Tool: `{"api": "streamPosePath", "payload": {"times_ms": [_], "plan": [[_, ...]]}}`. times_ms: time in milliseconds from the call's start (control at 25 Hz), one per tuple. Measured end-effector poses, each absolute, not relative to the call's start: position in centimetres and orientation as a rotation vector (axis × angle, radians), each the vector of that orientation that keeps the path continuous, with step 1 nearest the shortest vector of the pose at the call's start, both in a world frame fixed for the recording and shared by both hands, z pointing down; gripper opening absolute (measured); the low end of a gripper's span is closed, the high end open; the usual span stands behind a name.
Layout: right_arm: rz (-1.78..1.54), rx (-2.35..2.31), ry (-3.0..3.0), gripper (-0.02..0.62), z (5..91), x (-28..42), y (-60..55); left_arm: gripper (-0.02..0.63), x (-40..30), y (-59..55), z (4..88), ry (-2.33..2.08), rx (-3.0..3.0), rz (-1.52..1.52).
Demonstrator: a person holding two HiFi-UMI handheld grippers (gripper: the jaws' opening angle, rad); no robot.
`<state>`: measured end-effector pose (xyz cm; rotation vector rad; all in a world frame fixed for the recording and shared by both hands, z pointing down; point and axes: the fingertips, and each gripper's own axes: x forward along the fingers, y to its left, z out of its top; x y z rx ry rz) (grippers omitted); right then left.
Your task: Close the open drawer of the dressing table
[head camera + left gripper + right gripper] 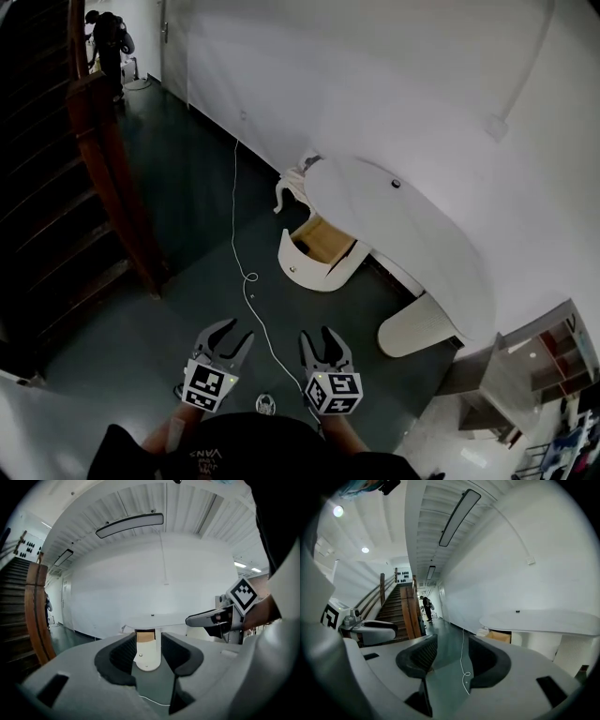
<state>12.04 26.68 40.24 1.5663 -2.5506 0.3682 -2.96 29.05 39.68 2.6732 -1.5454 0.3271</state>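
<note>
Jaws of both grippers stood wide apart and gripped nothing. In its own view the left gripper (149,656) framed only the distant drawer (147,651) between its dark pads, and the right gripper (451,660) framed bare floor (450,641) and a thin white cable (464,658). From the head view the left gripper (230,336) and the right gripper (316,336) were held side by side, low in the picture and close to the person's body, both aimed roughly toward the furniture and well short of it. The dressing table (394,225) – a white piece with a long rounded top – stood against the pale wall (375,75), with one small dark object on its surface (too small to identify). Its drawer (319,253) was pulled out over the dark floor (187,281), showing a tan wooden inside behind a curved white front. In the right gripper view the same drawer (499,636) appeared beneath the edge of the dressing table (543,620), off to the right of the jaws. The cable (236,206) ran along the floor from the wall, curled into a small loop and trailed on between the two grippers. A dark wooden staircase (56,187) with a reddish post (108,159) filled the left side, and a person (108,42) stood far off past the staircase. A shelf unit (562,356) stood at the lower right, beyond the end of the dressing table.
</note>
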Motion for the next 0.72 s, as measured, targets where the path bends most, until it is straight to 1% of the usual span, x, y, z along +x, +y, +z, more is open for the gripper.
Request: {"api": "streamPosePath", "payload": {"times_ms": [360,720], "plan": [[0.379,1.45,-2.566,0.193,41.9,14.9,21.0,0.156,0.0,24.2,41.3,-1.627,2.579,0.341],[0.447,1.432,-2.551,0.193,43.8,14.8,16.8,0.156,0.2,20.1,43.0,-1.607,2.555,0.392]]}}
